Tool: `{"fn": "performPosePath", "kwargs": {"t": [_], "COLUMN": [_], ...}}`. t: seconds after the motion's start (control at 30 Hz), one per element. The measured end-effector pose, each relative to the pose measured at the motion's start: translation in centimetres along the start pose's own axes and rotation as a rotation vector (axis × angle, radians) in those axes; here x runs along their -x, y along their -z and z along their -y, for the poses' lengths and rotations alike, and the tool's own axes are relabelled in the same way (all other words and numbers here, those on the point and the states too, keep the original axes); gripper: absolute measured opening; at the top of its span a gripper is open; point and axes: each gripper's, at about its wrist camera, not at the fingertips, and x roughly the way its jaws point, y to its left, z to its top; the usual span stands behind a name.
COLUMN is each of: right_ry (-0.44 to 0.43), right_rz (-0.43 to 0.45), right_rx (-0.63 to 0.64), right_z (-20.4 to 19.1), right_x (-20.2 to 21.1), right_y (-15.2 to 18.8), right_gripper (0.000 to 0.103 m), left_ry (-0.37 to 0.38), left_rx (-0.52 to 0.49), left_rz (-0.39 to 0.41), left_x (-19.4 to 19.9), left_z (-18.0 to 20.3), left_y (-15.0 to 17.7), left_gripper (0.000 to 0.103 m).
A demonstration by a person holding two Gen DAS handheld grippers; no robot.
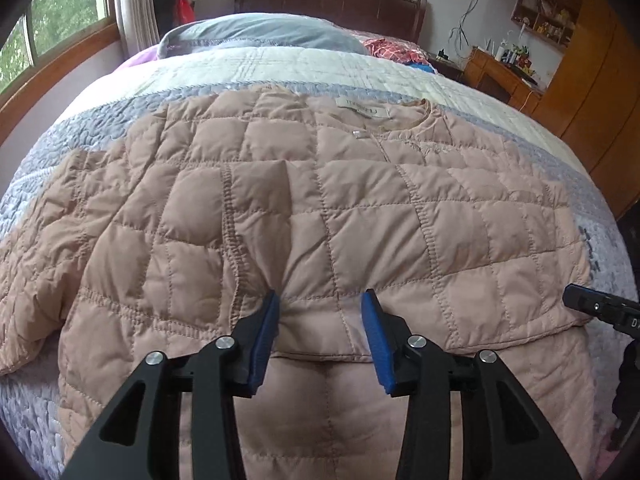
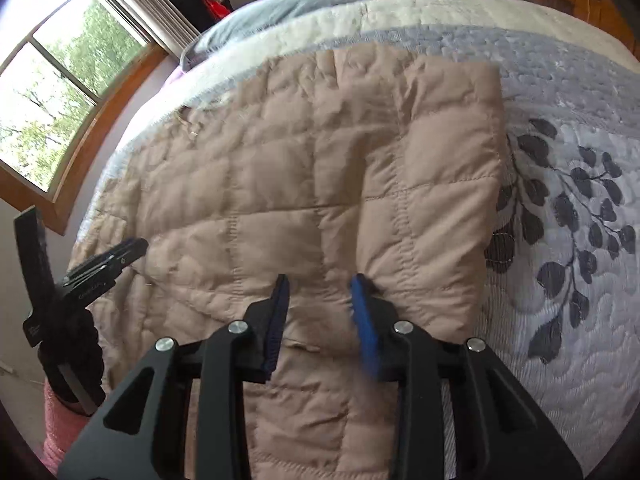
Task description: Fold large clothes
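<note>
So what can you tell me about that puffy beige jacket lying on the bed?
The jacket is a pale beige quilted piece, stitched in squares, soft and padded-looking. It lies spread flat on the grey-and-cream bedspread, neck toward the headboard, with a label showing inside the collar. One sleeve trails off to the left side of the left view. In the right view its right side looks folded inward. The left claw and right claw, both open, are at its near part.

Bed (image 1: 500,96) under grey-and-cream quilted cover, beige quilted jacket (image 1: 320,208) spread across it, grey pillow (image 1: 260,34) near headboard
</note>
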Motion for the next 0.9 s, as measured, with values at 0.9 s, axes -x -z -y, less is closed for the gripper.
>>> {"fn": "performPosePath", "kwargs": {"t": [0.9], "right_ry": [0.024], "right_rz": [-0.012], "right_rx": [0.056], "right_z": [-1.3], "right_x": [2.3], "right_y": [2.6], "right_gripper": [0.05], "left_ry": [-0.268], "left_rx": [0.907], "left_rz": [0.134], "left_x": [13.7], "left_z": [-42.4], "left_y": [15.4], "left_gripper": [0.073]}}
